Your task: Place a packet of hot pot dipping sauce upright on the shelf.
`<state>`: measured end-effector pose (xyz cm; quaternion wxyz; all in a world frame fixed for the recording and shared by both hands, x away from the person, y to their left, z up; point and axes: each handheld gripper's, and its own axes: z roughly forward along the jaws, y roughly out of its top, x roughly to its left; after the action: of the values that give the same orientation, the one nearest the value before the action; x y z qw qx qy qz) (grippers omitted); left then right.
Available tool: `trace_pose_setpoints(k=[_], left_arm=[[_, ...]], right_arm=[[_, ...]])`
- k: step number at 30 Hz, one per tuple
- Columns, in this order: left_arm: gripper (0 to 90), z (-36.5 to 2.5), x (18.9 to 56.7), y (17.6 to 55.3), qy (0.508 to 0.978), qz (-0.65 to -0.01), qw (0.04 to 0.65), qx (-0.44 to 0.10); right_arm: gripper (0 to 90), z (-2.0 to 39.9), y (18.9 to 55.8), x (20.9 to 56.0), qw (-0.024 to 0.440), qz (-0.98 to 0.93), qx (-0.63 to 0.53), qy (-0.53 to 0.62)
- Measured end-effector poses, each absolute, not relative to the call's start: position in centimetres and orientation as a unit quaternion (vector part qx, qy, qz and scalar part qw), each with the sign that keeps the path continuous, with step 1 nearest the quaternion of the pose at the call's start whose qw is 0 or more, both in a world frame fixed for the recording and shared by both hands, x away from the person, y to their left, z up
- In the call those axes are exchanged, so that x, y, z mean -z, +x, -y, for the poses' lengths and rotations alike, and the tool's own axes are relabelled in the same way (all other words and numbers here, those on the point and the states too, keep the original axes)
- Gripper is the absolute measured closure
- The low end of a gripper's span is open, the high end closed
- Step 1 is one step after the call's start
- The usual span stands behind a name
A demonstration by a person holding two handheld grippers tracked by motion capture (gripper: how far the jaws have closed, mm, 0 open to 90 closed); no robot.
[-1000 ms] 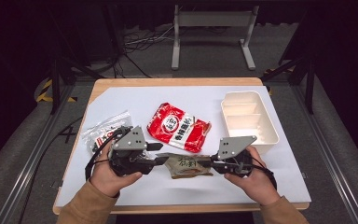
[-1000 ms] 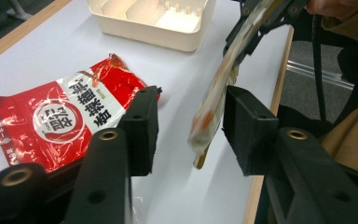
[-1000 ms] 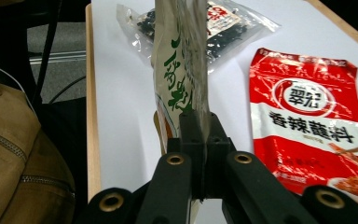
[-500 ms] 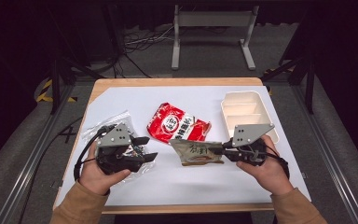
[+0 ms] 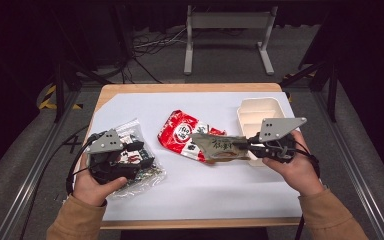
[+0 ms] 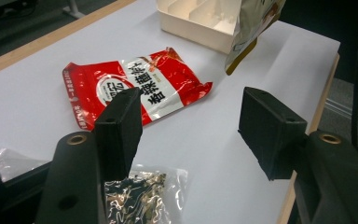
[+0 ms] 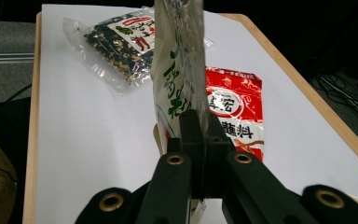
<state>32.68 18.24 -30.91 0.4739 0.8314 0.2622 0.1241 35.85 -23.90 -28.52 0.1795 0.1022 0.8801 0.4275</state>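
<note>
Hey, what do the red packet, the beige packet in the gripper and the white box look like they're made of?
Red packet: glossy plastic film, judging by its shine and crinkles. Beige packet: printed film, perhaps foil-lined, with a glinting, creased surface; the right gripper pinches its edge. White box: matte, with thin stiff walls and dividers, probably paperboard or moulded pulp, possibly plastic.

Red packet: a flat red and white foil sachet (image 5: 184,135) with printed characters lies near the middle of the table.
Clear bag: a transparent plastic bag of dark dried bits (image 7: 121,44) lies near the table's left edge.
Box: a cream, rectangular, partitioned tray (image 5: 260,107) stands at the right.
Table cover: a white sheet (image 5: 205,185) covers the top.
Table: a light wooden top (image 5: 180,87), its edge showing around the sheet.
Stand: a grey metal frame (image 5: 227,35) stands on the floor beyond.
</note>
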Motion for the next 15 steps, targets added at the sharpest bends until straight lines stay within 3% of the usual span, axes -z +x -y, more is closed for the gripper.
trace_pose_setpoints(k=[15], left_arm=[[34.6, -19.2, 32.1, 34.1, 0.83, -0.281, 0.457, -0.153]], right_arm=[[90.0, 25.7, 38.0, 27.2, 0.198, -0.873, -0.429, 0.122]])
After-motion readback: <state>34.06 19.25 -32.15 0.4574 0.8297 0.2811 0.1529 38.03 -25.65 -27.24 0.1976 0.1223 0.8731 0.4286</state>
